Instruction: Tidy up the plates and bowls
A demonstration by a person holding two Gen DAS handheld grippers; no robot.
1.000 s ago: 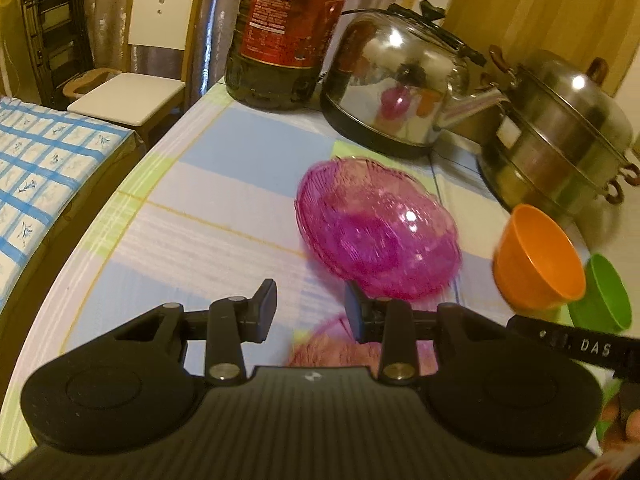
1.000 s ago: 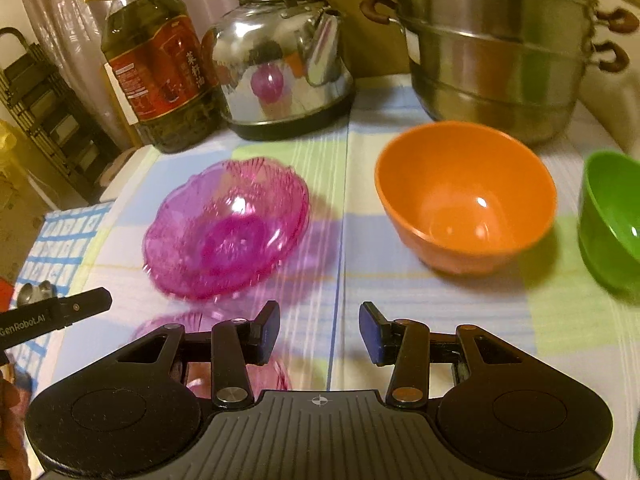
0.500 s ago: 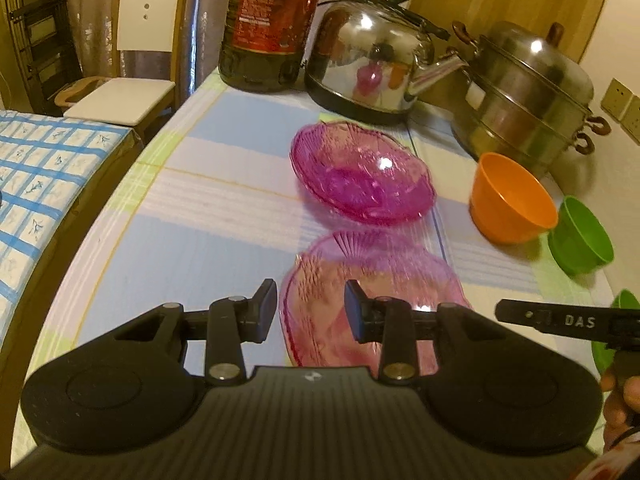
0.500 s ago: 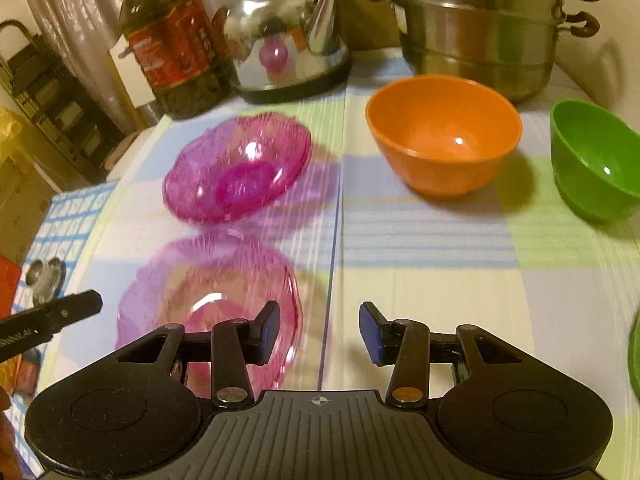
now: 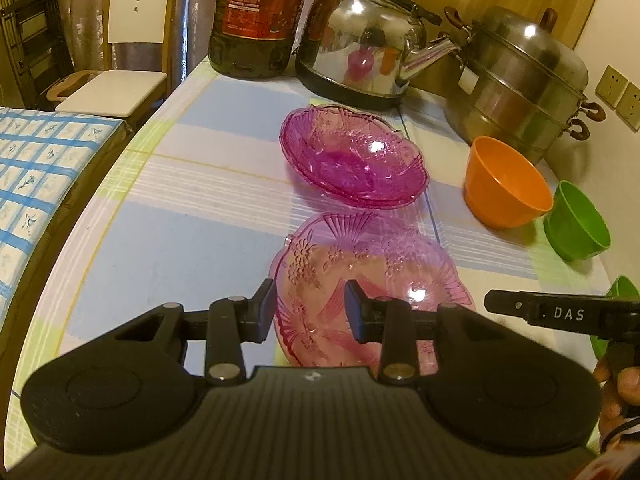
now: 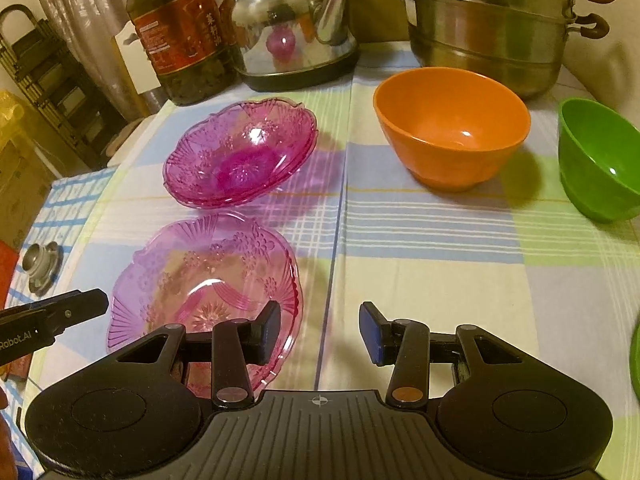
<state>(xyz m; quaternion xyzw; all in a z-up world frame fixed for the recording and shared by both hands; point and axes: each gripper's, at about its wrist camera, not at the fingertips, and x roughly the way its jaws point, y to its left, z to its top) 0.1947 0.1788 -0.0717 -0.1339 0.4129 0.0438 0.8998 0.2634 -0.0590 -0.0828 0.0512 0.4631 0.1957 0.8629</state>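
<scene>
1. Two pink glass plates sit on the left half of the checked tabletop (image 6: 420, 280): the far pink plate (image 6: 240, 156), which looks like more than one stacked, and the near pink plate (image 6: 204, 284) just in front of it, not touching.
2. Behind them stand an oil bottle (image 6: 180, 36) and a steel kettle (image 6: 296, 28).
3. The left gripper (image 5: 310, 310) hovers over the near pink plate's left rim with its jaws apart and nothing between them; part of it also shows at the left edge of the right wrist view.
4. The right gripper (image 6: 320, 332) hangs over bare cloth just right of the near pink plate, jaws apart and empty, its left finger overlapping the plate's rim in view.
5. Right of the plates, the orange bowl (image 6: 452, 128) stands upright in front of a steel steamer pot (image 6: 492, 20).
6. Farthest right, the green bowl (image 6: 600, 160) stands beside the orange bowl, apart from it.
</scene>
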